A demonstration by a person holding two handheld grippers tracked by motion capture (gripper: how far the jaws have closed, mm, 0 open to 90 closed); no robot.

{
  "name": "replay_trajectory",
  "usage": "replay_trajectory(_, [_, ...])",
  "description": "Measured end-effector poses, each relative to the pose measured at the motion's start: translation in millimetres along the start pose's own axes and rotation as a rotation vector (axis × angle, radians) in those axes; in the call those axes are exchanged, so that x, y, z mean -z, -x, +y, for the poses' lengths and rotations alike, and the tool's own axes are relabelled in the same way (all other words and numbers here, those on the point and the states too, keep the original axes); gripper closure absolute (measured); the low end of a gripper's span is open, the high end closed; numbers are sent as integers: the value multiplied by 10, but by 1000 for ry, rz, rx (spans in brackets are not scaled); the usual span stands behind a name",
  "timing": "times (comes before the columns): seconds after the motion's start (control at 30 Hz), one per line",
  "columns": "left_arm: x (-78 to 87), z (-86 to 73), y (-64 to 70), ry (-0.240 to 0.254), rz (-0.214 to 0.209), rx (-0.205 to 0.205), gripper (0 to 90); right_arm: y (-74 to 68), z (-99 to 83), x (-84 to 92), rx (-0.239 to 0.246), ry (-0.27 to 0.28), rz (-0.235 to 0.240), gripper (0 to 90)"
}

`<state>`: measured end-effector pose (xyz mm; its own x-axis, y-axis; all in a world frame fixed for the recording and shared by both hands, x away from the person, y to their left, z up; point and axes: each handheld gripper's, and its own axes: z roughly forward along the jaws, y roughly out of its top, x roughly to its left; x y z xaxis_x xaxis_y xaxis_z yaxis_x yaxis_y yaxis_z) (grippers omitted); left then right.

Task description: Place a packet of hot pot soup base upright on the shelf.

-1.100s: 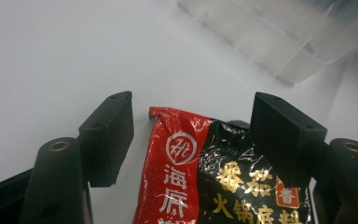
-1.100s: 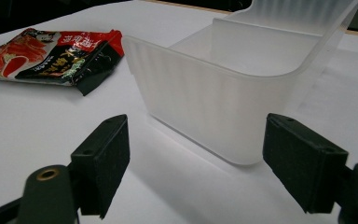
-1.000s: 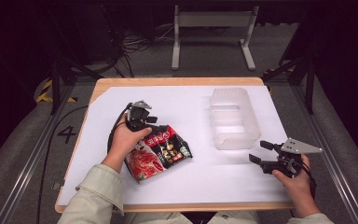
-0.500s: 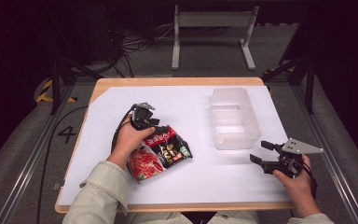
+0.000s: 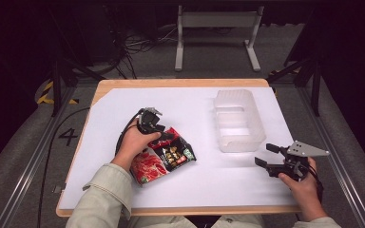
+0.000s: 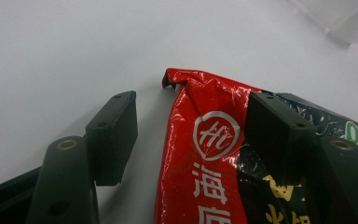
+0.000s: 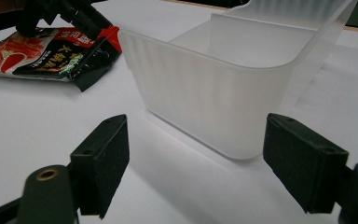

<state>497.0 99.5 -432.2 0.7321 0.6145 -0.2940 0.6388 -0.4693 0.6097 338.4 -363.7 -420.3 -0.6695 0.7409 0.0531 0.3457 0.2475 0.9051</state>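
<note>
My left tongs (image 6: 191, 135) stand released astride the top corner of the packet (image 6: 214, 158), one jaw over the wrapper, the other over bare tabletop (image 6: 74, 46). The packet lies flat near the front edge, left of the bin (image 5: 237, 118). My right tongs (image 7: 196, 158) are released, empty, facing the bin.

the left gripper (image 5: 164, 134) points forward and down, low over the table, its jaws apart in the left gripper view, one to each side of a packet's corner and not pressing it. the left hand (image 5: 135, 142) wraps the gripper's body from behind, the forearm in a pale sleeve (image 5: 102, 194) coming in from the bottom edge. the right gripper (image 5: 268, 156) lies about level near the table's front right, jaws wide apart with nothing between them, held by the right hand (image 5: 304, 185).
</note>
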Motion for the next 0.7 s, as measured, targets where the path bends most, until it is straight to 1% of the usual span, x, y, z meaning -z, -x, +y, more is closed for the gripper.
replay_trajectory(0.3, [-44,-6,20,-41,-11,-22,367,-2,-3,-2,3,-3,-1,228])
replay_trajectory(0.33, [-45,-4,21,-41,-12,-30,381,-2,-3,-3,1,-3,0,228])
replay_trajectory(0.37, [-45,-8,17,-41,-25,-24,399,0,-5,-4,3,-5,0,228])
replay_trajectory(0.4, [-46,-9,17,-42,-28,-23,433,1,-7,-6,2,-6,-2,228])
replay_trajectory(0.47, [-53,-10,21,-42,-28,-26,451,3,-9,-3,5,-6,-8,229])
replay_trajectory(0.53, [-56,-19,33,-41,-18,-38,470,11,-6,9,5,2,-25,233])
replay_trajectory(0.57, [-54,-22,43,-41,-8,-41,499,15,-4,19,-4,10,-27,234])
replay_trajectory(0.6, [-54,-22,43,-41,-8,-41,536,15,-4,19,-4,10,-27,234])
replay_trajectory(0.63, [-54,-25,55,-46,-6,-49,536,16,-3,24,-4,11,-30,234])
replay_trajectory(0.67, [-53,-21,60,-49,6,-65,567,13,-4,22,-2,11,-30,234])
replay_trajectory(0.7, [-53,-21,60,-49,6,-65,591,13,-4,22,-2,11,-30,234])
